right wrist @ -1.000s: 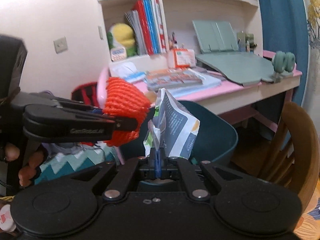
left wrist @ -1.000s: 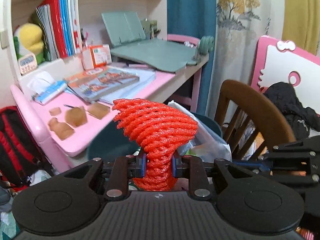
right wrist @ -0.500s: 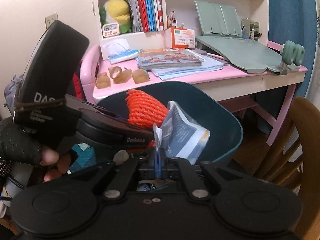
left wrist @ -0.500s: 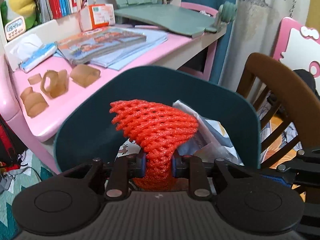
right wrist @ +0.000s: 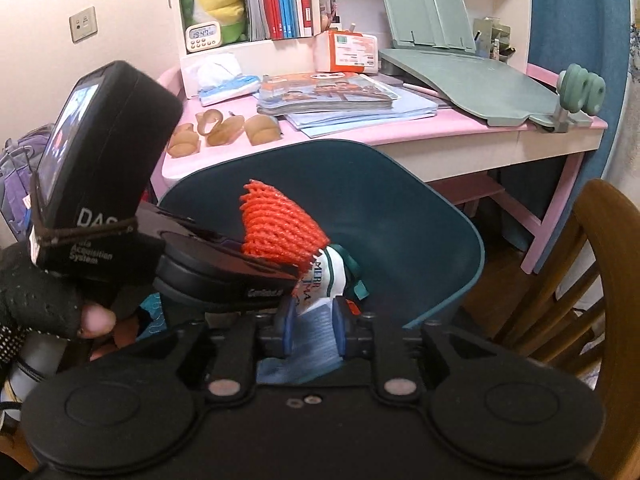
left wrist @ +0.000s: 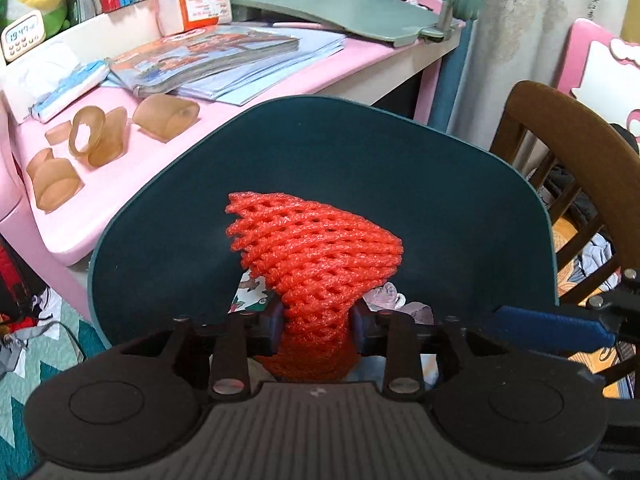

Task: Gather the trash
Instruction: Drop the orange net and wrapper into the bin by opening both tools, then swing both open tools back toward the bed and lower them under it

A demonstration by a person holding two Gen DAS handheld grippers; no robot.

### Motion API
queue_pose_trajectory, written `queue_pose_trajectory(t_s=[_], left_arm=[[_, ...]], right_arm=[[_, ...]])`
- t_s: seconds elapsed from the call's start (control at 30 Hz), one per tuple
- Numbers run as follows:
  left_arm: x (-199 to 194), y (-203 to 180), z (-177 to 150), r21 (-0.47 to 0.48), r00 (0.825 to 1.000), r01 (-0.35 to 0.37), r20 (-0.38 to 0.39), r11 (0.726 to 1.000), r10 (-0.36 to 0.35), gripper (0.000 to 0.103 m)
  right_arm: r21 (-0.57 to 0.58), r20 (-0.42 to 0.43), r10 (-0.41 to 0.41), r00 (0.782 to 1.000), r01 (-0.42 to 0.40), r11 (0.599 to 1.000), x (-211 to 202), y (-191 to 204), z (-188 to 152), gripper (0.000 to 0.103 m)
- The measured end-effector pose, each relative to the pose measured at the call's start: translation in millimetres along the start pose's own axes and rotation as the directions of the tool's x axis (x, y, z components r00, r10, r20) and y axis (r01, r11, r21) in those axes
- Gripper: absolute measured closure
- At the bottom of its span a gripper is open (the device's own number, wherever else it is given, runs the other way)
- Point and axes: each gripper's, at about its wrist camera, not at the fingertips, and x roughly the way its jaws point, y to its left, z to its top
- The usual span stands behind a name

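A red foam net (left wrist: 316, 256) stands upright between the pads of my left gripper (left wrist: 318, 320), just above the dark teal bin (left wrist: 400, 184). The left jaws are opening, but the pads still press the net's lower end. In the right wrist view the net (right wrist: 280, 228) pokes out of the left gripper (right wrist: 296, 278) over the bin (right wrist: 400, 208). The jaws of my right gripper (right wrist: 314, 328) are opening too, with the pads apart. A printed paper wrapper (right wrist: 320, 280) lies loose just beyond them inside the bin. The right gripper's blue pad (left wrist: 552, 330) shows at the bin's right.
Behind the bin stands a pink desk (left wrist: 132, 184) with stacked books (left wrist: 208, 56), several amber plastic pieces (left wrist: 96, 136) and a green board (right wrist: 472, 80). A wooden chair (left wrist: 576, 148) is close on the right. A gloved hand (right wrist: 44, 312) holds the left gripper. Crumpled trash (left wrist: 384, 294) lies in the bin.
Both grippers came down over the bin's mouth. The right jaws parted and the paper wrapper slipped out of them. The left jaws widened slightly around the net.
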Motion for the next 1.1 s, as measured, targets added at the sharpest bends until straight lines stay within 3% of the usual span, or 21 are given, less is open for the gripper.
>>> queue_pose_trajectory(t_s=[0.17,0.3,0.4,0.7,1.1], left_arm=[[-14.9,1.4,-2.5,0.014,0.999,-0.003,0.041,1.000,0.002,0.056],[-24.3,4.3,-2.0,-0.005,0.998,-0.023,0.065,1.000,0.023,0.030],[-32.1,9.1,-2.7,-0.039,0.997,-0.013,0.076,0.999,0.016,0.030],[-87.4,26.0,-21.3,-0.063,0.989,-0.004,0.149,0.998,0.014,0.025],[-172.2,72.1,-82.9,-0.099,0.977,-0.009,0.212,0.995,0.030,0.022]], right_arm=[[-0.010,0.016,-0.001,1.000,0.001,1.000,-13.1,0.9,0.8,0.083],[-0.007,0.026,-0.015,1.000,0.016,1.000,-23.4,1.1,1.4,0.081],[0.000,0.037,-0.012,0.999,0.012,1.000,-32.8,1.1,-0.2,0.070],[-0.045,0.079,0.049,0.996,-0.046,0.998,-68.9,22.2,-2.3,0.057],[-0.125,0.105,0.147,0.984,-0.134,0.983,-94.6,88.7,-7.7,0.052]])
